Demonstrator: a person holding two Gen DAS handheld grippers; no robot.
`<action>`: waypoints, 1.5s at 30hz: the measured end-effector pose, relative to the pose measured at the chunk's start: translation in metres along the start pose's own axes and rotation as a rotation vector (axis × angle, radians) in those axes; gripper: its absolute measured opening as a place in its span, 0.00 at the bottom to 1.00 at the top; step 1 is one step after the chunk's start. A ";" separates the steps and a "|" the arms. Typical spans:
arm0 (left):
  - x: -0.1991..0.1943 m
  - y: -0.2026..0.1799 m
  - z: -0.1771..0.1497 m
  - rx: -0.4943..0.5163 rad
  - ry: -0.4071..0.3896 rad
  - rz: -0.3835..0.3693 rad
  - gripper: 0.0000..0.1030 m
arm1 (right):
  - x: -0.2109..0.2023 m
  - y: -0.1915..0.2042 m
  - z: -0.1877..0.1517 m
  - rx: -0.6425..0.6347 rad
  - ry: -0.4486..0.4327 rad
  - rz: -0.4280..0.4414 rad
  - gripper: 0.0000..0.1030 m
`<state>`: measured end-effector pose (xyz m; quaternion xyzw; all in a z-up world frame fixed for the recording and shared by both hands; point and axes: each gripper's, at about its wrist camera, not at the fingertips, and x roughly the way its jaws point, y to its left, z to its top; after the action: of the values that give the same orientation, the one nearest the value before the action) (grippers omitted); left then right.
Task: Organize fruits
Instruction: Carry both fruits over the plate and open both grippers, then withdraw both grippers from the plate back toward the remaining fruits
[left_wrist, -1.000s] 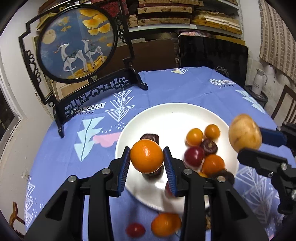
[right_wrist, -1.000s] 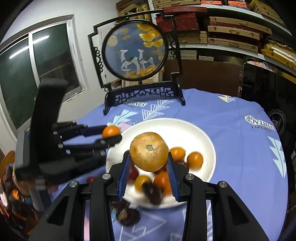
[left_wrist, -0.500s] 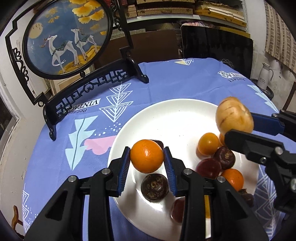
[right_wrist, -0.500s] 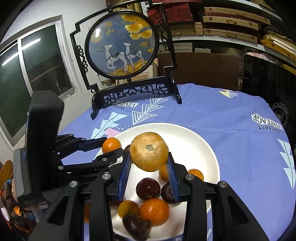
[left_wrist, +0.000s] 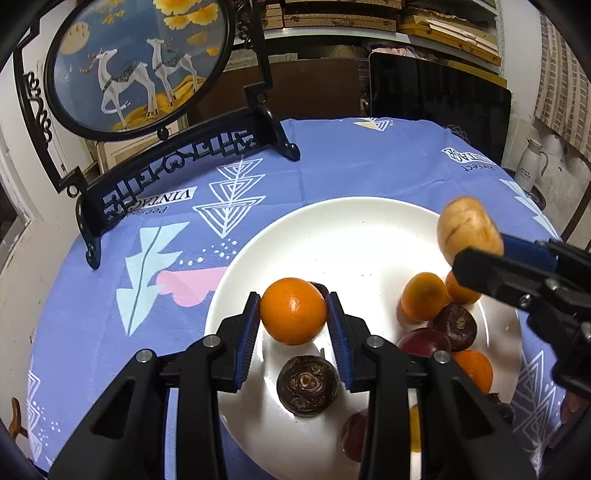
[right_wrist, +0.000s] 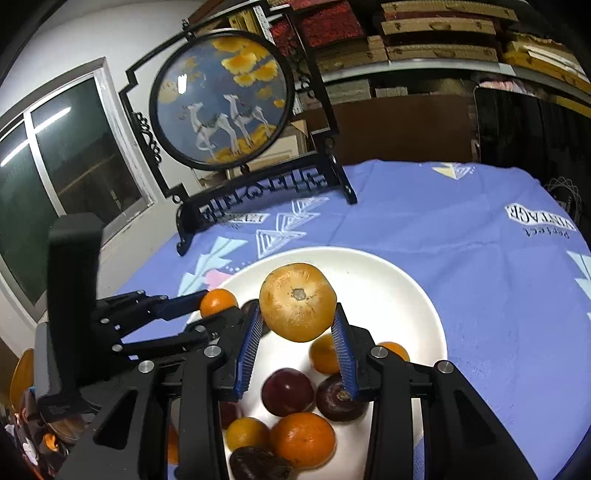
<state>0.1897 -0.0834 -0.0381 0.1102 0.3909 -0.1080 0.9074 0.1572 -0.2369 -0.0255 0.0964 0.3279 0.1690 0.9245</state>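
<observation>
My left gripper (left_wrist: 293, 319) is shut on an orange (left_wrist: 294, 311) and holds it over the left part of a white plate (left_wrist: 332, 236). My right gripper (right_wrist: 297, 325) is shut on a tan round fruit (right_wrist: 297, 301) above the same plate (right_wrist: 406, 280); the fruit also shows in the left wrist view (left_wrist: 467, 229). On the plate lie several small oranges (left_wrist: 423, 301), dark red plums (right_wrist: 287, 391) and dark brown water chestnuts (left_wrist: 307, 386). The left gripper with its orange (right_wrist: 218, 301) appears at the left of the right wrist view.
The plate sits on a round table under a blue patterned cloth (left_wrist: 369, 162). A black framed round deer screen (left_wrist: 136, 62) stands at the table's far left. A dark panel (left_wrist: 439, 96) and shelves stand behind; a white jug (left_wrist: 532, 166) is off the table at right.
Both grippers have moved forward over the plate with their fruit still held. The loose fruit on the cloth in front of the plate has dropped out of view.
</observation>
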 end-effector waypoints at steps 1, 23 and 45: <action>0.003 0.000 -0.001 0.000 0.007 -0.003 0.35 | 0.004 -0.001 -0.001 -0.001 0.007 -0.014 0.38; -0.036 0.015 0.003 -0.067 -0.133 -0.023 0.67 | -0.074 0.002 0.015 0.051 -0.320 -0.022 0.97; -0.180 0.054 -0.096 -0.188 -0.265 -0.002 0.78 | -0.226 0.037 -0.089 0.195 -0.474 0.030 0.97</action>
<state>0.0182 0.0150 0.0356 0.0092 0.2763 -0.0853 0.9572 -0.0734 -0.2821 0.0462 0.2270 0.1152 0.1231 0.9592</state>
